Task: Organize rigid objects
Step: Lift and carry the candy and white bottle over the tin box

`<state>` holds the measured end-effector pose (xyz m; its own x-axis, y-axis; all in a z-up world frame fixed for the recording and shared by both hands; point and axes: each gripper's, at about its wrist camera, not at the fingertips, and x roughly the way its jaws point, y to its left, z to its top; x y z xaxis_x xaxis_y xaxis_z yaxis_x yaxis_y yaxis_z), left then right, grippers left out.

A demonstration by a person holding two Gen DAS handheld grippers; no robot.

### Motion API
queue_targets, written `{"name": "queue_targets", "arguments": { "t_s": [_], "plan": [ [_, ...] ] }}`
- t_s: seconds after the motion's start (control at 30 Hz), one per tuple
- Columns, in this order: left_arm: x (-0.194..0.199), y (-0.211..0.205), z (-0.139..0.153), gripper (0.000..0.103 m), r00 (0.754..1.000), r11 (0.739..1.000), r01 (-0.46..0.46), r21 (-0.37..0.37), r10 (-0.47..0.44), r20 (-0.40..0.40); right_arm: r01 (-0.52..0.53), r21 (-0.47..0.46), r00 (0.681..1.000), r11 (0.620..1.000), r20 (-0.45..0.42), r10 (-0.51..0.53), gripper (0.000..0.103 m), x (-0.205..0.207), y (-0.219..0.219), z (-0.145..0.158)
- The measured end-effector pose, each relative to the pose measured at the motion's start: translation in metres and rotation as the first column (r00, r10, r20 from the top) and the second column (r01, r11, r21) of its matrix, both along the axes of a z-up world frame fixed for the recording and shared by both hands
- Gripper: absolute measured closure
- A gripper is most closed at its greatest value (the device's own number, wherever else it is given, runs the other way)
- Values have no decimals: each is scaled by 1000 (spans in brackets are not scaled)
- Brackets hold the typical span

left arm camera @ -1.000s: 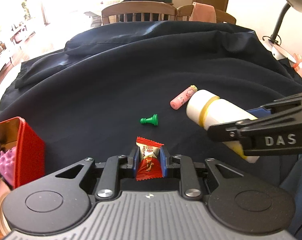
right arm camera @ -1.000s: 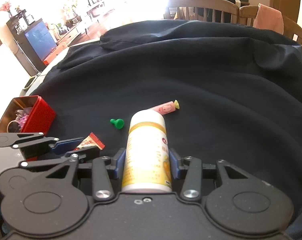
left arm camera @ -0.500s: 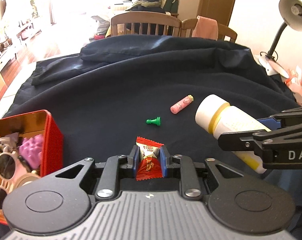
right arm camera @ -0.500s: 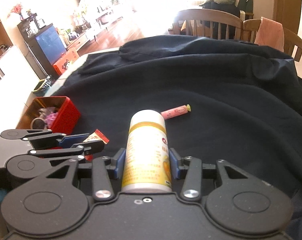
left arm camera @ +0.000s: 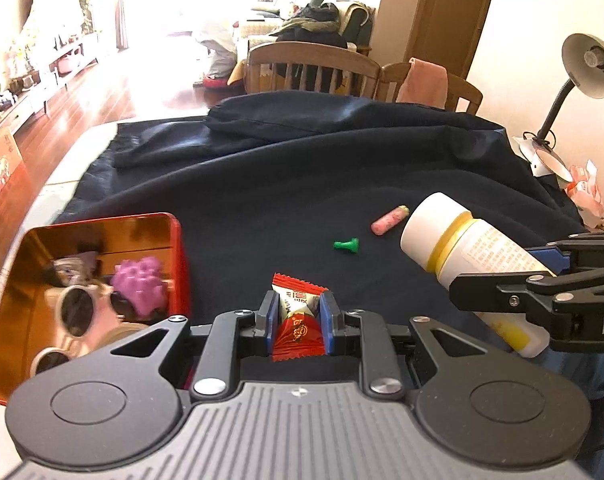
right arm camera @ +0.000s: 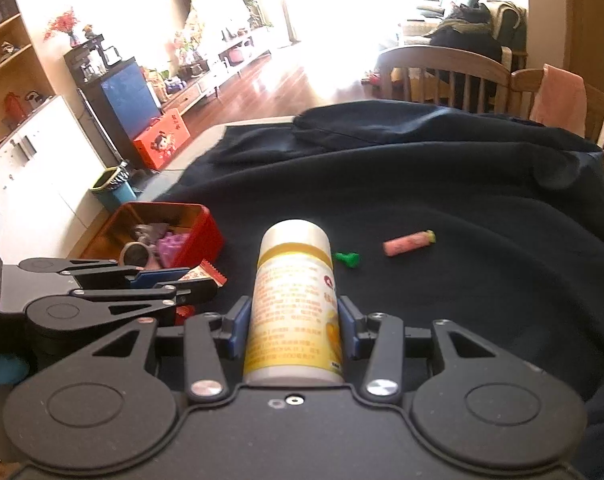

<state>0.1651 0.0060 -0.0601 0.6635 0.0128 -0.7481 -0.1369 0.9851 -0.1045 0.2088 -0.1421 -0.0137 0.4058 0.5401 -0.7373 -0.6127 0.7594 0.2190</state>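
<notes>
**Both loads lifted and drawn back toward the tin**

Both grippers have risen and pulled back from the cloth over the last second, so the red tin (left arm camera: 173, 264), earlier only a corner at the left edge, now shows most of its open mouth. The left gripper (left arm camera: 299, 312) stays clenched on the candy (left arm camera: 297, 320), its wrapper end poking out past the blue pads. The right gripper (right arm camera: 291, 320) stays clamped on the bottle (right arm camera: 291, 300), cap forward, held clear of the cloth. Sunglasses (left arm camera: 77, 312) and a purple toy (left arm camera: 141, 288) already lie in the tin. On the cloth (left arm camera: 302, 184), the green peg (left arm camera: 346, 245) and pink tube (left arm camera: 390, 220) have not moved, well apart from the tin. The carry looks under way; the tin seems the likely drop point, with the candy nearer to it.
</notes>
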Motion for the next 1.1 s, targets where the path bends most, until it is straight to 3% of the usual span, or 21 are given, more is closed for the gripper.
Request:
{"name": "queue_targets", "arguments": {
  "t_s": [0.63,1.1],
  "plan": [
    [-35,127,15,82,997,997,-75,24,74,39,-45,7,999,999,19,45,59,-35,119,-1],
    [-5,210,-4,82,996,995,-92,36,91,20,-80,-68,996,995,23,81,59,-35,201,-29]
  ]
}}
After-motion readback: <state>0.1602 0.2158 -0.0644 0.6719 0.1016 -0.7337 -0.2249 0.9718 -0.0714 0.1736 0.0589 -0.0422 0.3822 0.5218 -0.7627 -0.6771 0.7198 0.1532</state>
